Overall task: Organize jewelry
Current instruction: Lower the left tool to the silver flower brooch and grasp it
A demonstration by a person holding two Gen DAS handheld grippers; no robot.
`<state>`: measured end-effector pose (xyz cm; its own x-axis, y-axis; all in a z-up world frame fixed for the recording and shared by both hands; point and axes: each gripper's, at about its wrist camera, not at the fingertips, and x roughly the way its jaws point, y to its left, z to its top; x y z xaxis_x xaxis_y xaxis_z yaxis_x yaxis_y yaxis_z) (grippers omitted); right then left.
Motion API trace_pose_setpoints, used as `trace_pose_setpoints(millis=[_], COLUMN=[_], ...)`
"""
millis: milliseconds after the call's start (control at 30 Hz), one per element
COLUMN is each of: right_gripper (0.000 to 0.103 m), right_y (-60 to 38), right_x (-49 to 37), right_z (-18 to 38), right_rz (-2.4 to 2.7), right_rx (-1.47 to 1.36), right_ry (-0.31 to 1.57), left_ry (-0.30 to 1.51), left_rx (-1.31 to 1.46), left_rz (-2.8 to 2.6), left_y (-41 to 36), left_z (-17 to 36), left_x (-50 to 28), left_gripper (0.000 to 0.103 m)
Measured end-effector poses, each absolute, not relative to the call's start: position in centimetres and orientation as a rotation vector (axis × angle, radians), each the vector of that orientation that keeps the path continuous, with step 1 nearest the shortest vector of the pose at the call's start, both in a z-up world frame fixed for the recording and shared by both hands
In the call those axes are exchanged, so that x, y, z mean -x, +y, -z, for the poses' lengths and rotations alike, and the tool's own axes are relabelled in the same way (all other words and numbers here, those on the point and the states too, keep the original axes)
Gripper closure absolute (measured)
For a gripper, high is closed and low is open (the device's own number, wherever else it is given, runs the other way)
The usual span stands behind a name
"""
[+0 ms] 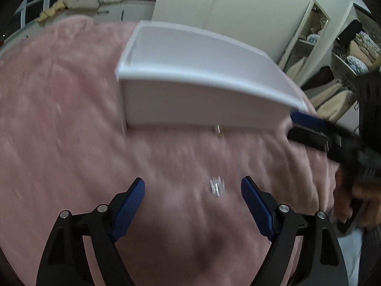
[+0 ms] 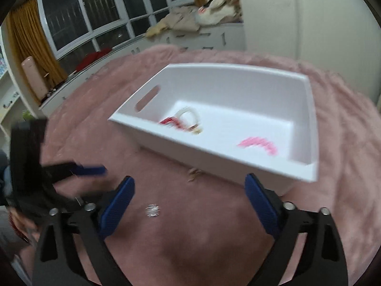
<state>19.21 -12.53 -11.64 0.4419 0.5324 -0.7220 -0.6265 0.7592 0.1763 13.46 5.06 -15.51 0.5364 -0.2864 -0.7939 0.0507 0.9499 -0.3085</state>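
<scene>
Blanket (image 2: pixel 214 238) pink, plush; white bin (image 2: pixel 238 157) on it w/ red, white, pink pcs inside. L gripper (image 1: pixel 193 190) and R gripper (image 2: pixel 189 188) both released, empty. Silver piece (image 2: pixel 152 211) and small gold piece (image 2: pixel 193 174) loose near bin. Risk: pile swallows them, pads slip

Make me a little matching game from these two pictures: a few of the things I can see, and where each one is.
Things:
1. pink piece
2. silver piece
3. small gold piece
4. white box

Places:
A. on the blanket, between the open right gripper's fingers
B. standing on the pink blanket
C. inside the box
D. on the blanket, right by the box's near wall

Pairs: 1-C, 2-A, 3-D, 4-B
</scene>
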Motion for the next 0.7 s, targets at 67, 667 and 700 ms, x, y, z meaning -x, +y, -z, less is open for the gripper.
trace_pose_setpoints(millis=[67, 667, 700], right_gripper=[0.015, 0.060, 0.062], right_y=[-11.5, -8.9, -8.7], right_x=[-19.0, -23.4, -23.8], right_z=[12.2, 18.6, 18.8], right_rz=[-0.737, -0.648, -0.648], right_rx=[0.159, 0.152, 0.142], right_ry=[0.881, 1.101, 1.099], left_ry=[0.997, 1.020, 1.020], left_rx=[0.256, 0.242, 0.234], left_rz=[0.222, 0.276, 0.273], left_y=[4.4, 1.4, 1.2], left_z=[16.3, 19.5, 19.5], left_x=[-13.0, -16.0, -16.3], left_gripper=[0.020, 0.043, 0.046])
